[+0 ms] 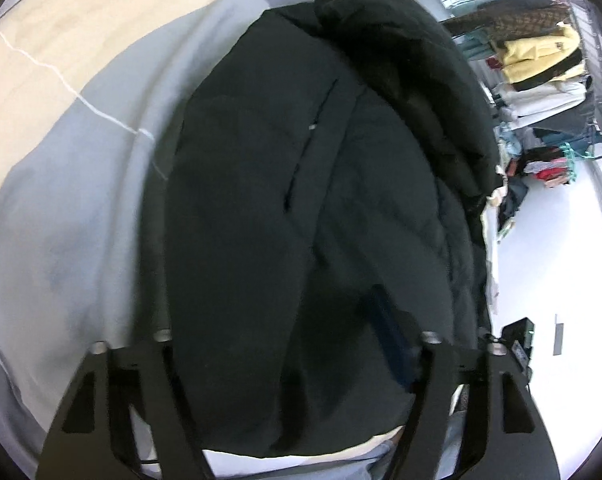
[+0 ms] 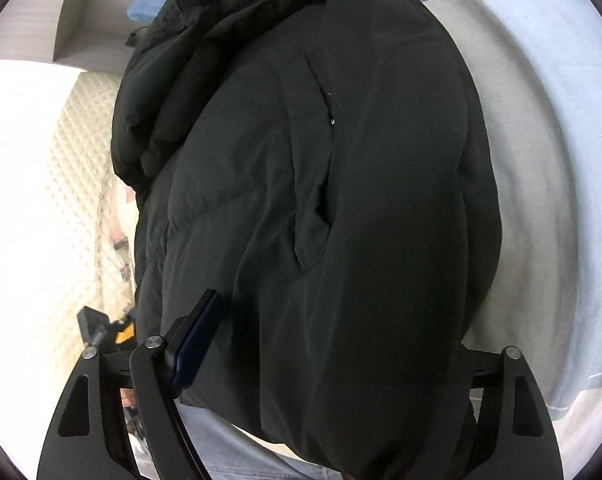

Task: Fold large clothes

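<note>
Closest to each camera, a bulky black jacket [image 1: 301, 208] fills the gap between the fingers. The left tool [image 1: 293, 360] is closed on its near edge, and the right tool [image 2: 329, 360] grips it too (its right finger is hidden under cloth). The jacket lies on a bed sheet [image 1: 81, 200], long axis running away from the cameras, hood [image 1: 401, 60] at the far end. Beyond, clothes shelves [image 1: 541, 64] look blurry.

Black jacket [image 1: 285, 208] — smooth matt padded cloth, bedsheet [image 1: 73, 200] — soft cotton-like cloth, tongs' arms matt black plastic
</note>
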Tool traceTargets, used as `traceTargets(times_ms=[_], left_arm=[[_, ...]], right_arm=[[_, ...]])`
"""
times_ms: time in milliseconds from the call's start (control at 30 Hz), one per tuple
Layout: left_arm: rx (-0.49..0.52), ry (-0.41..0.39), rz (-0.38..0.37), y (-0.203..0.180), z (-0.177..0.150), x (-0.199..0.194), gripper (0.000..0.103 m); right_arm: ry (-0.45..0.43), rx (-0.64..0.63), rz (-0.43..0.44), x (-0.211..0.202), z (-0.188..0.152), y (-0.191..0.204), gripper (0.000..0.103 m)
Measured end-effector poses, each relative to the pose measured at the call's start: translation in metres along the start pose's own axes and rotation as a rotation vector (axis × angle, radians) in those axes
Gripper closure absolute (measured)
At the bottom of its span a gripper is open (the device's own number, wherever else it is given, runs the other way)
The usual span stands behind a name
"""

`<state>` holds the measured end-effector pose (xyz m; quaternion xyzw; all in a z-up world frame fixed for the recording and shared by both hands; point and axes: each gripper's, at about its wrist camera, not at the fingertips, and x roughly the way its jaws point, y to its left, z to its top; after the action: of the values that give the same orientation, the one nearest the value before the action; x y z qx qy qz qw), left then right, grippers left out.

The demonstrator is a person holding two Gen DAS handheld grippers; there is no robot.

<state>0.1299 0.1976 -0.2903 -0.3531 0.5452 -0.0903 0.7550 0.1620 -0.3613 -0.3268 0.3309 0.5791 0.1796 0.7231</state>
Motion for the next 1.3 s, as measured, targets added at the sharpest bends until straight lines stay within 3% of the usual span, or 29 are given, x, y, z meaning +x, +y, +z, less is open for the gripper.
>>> traceTargets(times_ms=[33, 67, 100, 133, 167, 300, 533, 933, 1133, 1300], left_arm=[[-0.006, 0.003, -0.003, 0.002, 0.001, 0.0, 0.047], [-0.013, 0.008, -0.027, 0.004, 0.003, 0.002, 0.058], [-0.015, 0.008, -0.053, 0.004, 0.004, 0.001, 0.069], [-0.017, -0.002, -0.084, 0.004, 0.003, -0.002, 0.074], [-0.017, -0.014, -0.111, 0.005, 0.004, -0.006, 0.081], [-0.053, -0.076, -0.214, 0.003, 0.005, -0.024, 0.093], [-0.091, -0.184, -0.36, -0.021, 0.0, -0.073, 0.099], [-0.025, -0.275, -0.399, -0.061, -0.041, -0.148, 0.1], [0.004, -0.29, -0.38, -0.061, -0.07, -0.171, 0.1], [0.025, -0.283, -0.374, -0.066, -0.088, -0.19, 0.1]], right_arm=[[-0.013, -0.002, 0.011, -0.003, 0.0, 0.0, 0.051], [-0.024, -0.007, 0.016, -0.004, 0.003, 0.003, 0.069], [-0.046, -0.013, 0.027, -0.009, 0.004, 0.004, 0.075], [-0.063, -0.01, 0.033, -0.01, 0.007, 0.007, 0.087], [-0.087, -0.003, 0.047, -0.016, 0.008, 0.007, 0.09], [-0.184, -0.018, 0.122, -0.047, 0.004, 0.014, 0.094], [-0.36, -0.106, 0.211, -0.106, -0.002, 0.046, 0.097], [-0.449, -0.202, 0.326, -0.179, -0.035, 0.075, 0.098], [-0.498, -0.255, 0.403, -0.212, -0.08, 0.073, 0.098], [-0.518, -0.27, 0.416, -0.233, -0.112, 0.071, 0.098]])
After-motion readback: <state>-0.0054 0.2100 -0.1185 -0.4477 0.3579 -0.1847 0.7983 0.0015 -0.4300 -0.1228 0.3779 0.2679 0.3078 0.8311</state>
